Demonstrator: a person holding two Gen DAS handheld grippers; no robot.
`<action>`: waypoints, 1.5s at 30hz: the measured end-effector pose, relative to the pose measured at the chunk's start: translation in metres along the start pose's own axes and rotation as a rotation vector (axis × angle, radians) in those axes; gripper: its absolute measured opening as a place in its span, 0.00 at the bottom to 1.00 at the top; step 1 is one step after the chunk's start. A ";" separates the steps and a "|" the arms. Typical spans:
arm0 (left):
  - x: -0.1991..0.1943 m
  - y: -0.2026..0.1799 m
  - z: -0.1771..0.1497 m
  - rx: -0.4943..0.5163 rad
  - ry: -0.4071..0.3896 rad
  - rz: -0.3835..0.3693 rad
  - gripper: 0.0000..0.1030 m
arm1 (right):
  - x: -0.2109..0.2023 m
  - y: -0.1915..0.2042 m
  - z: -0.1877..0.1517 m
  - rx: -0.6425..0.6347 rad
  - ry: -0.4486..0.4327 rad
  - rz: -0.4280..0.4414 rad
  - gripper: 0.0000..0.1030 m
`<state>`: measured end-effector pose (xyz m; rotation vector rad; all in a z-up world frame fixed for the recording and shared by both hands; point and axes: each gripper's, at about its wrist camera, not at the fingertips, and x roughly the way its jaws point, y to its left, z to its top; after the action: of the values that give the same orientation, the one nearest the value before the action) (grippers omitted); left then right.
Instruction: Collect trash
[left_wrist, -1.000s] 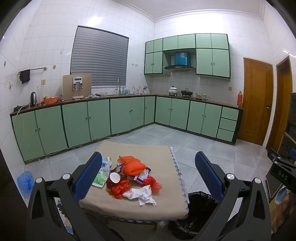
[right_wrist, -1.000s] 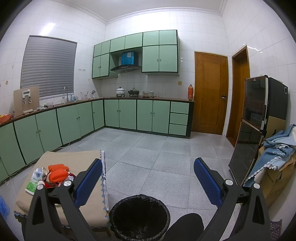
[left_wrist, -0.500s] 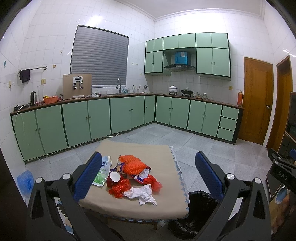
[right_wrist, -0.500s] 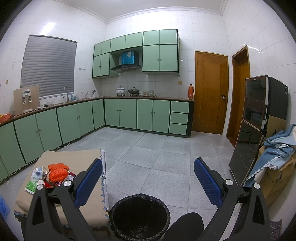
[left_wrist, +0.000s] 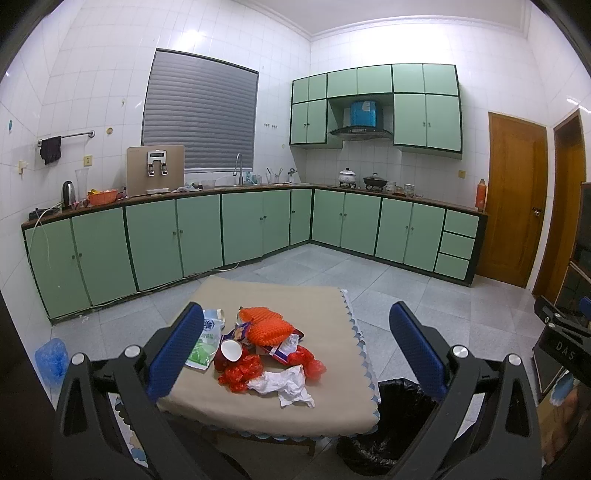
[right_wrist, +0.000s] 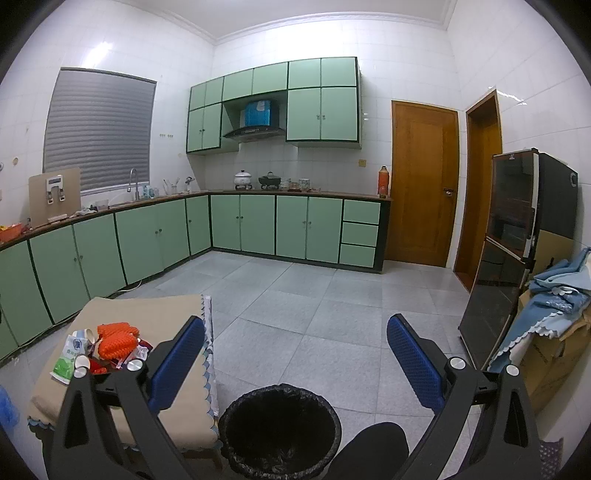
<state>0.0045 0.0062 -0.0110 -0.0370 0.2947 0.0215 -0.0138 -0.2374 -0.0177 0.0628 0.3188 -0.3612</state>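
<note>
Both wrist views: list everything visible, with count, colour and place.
table: one, beige cloth, centre floor
orange mesh: two pieces, on the trash pile
paper cup: one, red, lying in the pile
crumpled paper: one, white, pile's near edge
green pouch: one, green-white, pile's left
red plastic: several scraps, in the pile
bin: one, black liner, beside table
cabinets: green, along walls
doors: two, brown, right wall
left gripper: jaws open, empty
right gripper: jaws open, empty
</note>
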 end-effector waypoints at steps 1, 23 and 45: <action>0.000 0.000 0.000 -0.001 0.000 -0.002 0.95 | 0.000 0.000 0.000 0.000 0.001 0.001 0.94; 0.016 0.094 -0.015 -0.089 -0.004 0.235 0.95 | 0.054 0.078 -0.028 -0.115 0.020 0.469 0.94; 0.161 0.133 -0.087 -0.099 0.207 0.187 0.94 | 0.209 0.227 -0.115 -0.317 0.347 0.715 0.64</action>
<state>0.1301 0.1379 -0.1453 -0.1103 0.5031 0.2190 0.2187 -0.0826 -0.1926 -0.0743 0.6647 0.4177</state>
